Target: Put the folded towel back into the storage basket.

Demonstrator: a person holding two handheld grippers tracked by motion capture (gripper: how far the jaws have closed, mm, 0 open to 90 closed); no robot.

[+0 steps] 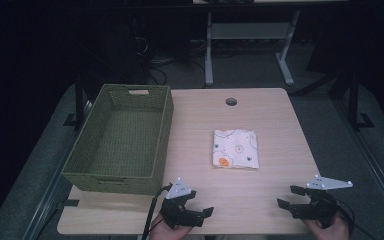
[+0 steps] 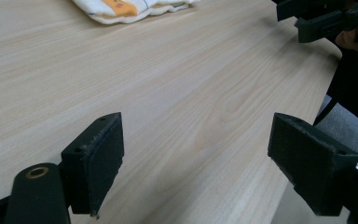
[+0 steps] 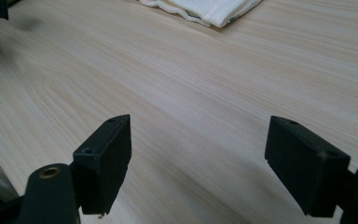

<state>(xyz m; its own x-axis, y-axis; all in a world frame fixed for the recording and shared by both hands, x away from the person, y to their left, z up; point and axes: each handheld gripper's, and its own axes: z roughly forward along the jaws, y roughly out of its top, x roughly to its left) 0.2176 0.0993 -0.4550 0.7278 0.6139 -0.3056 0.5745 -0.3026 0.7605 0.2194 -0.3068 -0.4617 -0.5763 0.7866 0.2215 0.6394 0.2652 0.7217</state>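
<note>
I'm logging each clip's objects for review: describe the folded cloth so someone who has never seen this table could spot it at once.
On the light wooden table, look right of the woven green basket, near the middle. There lies the folded cloth, a flat white rectangle printed with circles and an orange patch at its near left corner. It is the only soft, patterned thing there, apart from the basket and both grippers.

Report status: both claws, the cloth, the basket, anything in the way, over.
Left claw open, empty, near table edge. Right claw open, empty, same. Folded cloth flat mid-table, untouched. Green basket left of it, empty. Path clear.
</note>
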